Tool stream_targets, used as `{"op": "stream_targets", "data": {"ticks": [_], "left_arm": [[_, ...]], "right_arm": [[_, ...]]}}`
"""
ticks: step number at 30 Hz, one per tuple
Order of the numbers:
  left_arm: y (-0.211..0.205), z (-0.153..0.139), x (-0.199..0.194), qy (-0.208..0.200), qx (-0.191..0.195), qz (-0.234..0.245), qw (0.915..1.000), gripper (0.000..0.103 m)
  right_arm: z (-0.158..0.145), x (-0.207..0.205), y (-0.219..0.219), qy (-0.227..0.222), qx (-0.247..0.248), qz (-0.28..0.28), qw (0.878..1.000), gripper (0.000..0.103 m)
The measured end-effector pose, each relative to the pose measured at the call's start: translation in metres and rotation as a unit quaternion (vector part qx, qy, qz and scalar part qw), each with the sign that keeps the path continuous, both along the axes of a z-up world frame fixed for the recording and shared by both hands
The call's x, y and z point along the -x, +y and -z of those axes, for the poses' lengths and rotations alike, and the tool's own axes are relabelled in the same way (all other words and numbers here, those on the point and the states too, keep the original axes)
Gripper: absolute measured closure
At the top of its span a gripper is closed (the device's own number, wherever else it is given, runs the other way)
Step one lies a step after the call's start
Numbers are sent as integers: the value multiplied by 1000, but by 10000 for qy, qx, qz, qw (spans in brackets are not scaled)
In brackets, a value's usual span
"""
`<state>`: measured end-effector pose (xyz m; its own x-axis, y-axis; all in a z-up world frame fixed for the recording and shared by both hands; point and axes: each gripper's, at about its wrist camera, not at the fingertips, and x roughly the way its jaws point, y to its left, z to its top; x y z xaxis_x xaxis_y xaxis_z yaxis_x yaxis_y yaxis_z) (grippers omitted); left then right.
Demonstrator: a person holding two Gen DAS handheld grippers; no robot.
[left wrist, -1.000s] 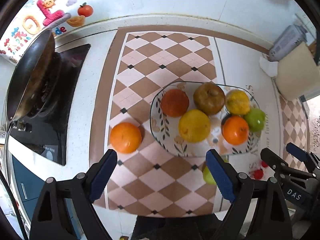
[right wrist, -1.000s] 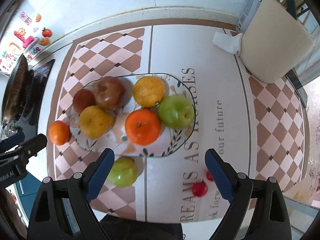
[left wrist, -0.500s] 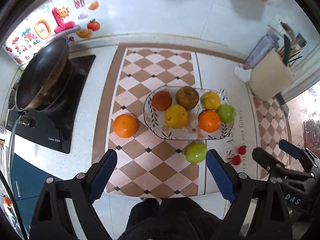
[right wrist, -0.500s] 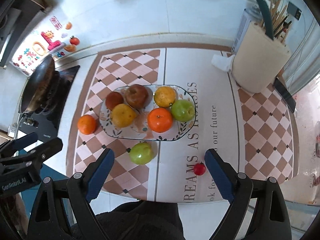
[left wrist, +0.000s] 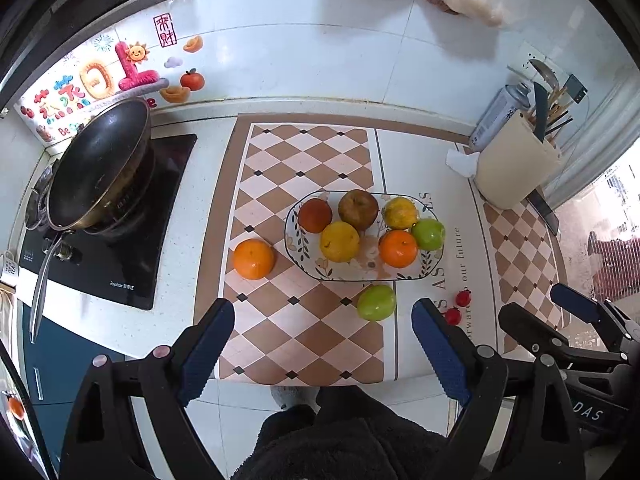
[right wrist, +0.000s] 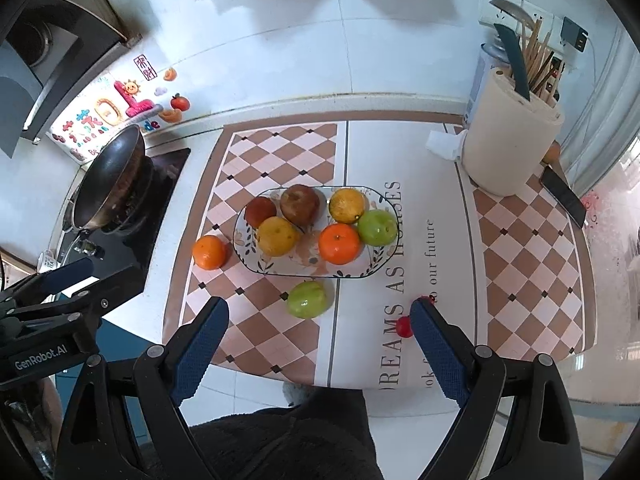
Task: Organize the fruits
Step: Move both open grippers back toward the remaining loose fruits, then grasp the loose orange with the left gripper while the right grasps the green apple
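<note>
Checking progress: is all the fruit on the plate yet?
No. An orange, a green apple and two small red fruits lie on the mat outside the plate.

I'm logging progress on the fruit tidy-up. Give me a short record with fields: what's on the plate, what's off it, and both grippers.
plate: six fruits on it
orange: off the plate, on the mat, left of it
green apple: off the plate, in front of it
red berries: two, on the mat, off the plate
left gripper: open, empty
right gripper: open, empty
</note>
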<state>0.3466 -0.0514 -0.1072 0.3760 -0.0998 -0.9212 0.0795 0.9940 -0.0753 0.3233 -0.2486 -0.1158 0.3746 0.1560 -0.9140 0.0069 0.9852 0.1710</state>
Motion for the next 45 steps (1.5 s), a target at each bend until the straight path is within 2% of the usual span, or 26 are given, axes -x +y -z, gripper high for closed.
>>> {"op": "stream_targets", "data": {"ticks": [5, 10, 13, 18, 20, 21, 24, 28, 32, 38, 41, 44, 45], "left_arm": [[-1, 0, 0, -34, 20, -13, 10000, 12], [5, 11, -8, -50, -134, -240, 9996, 12], [18, 28, -18, -2, -293, -476, 9984, 12], [56, 70, -42, 310, -667, -991, 9924, 12], [70, 89, -51, 522, -683, -1139, 9898, 12], [77, 99, -55, 635, -702, -1209, 9881, 12], [94, 124, -67, 949, -691, -1364, 9837, 12], [106, 153, -85, 1348, -548, -1436, 9789, 12], [104, 183, -109, 1812, -276, -1241, 9752, 12], [92, 227, -136, 2238, -204, -1053, 9687, 12], [88, 241, -142, 2304, -211, -980, 9679, 12], [84, 246, -145, 2209, -189, -910, 9709, 12], [83, 246, -145, 2147, -218, -877, 9725, 18]], "right_arm": [[-2, -2, -2, -19, -54, 39, 10000, 9], [16, -11, -4, 12, -250, 67, 9997, 9], [46, -23, -3, 259, -375, 74, 9989, 9], [122, -44, 6, 1005, -639, -4, 9929, 9], [157, -51, 8, 1320, -739, 35, 9885, 21], [171, -52, 10, 1429, -796, 73, 9865, 22], [210, -60, 16, 1744, -877, 132, 9807, 25], [241, -68, 29, 1983, -893, 110, 9760, 25], [258, -78, 41, 2136, -801, -2, 9736, 25], [269, -86, 55, 2182, -654, -138, 9736, 27], [271, -90, 59, 2147, -562, -178, 9749, 33], [273, -93, 60, 2113, -509, -188, 9759, 40], [274, -94, 60, 2121, -490, -204, 9758, 40]]}}
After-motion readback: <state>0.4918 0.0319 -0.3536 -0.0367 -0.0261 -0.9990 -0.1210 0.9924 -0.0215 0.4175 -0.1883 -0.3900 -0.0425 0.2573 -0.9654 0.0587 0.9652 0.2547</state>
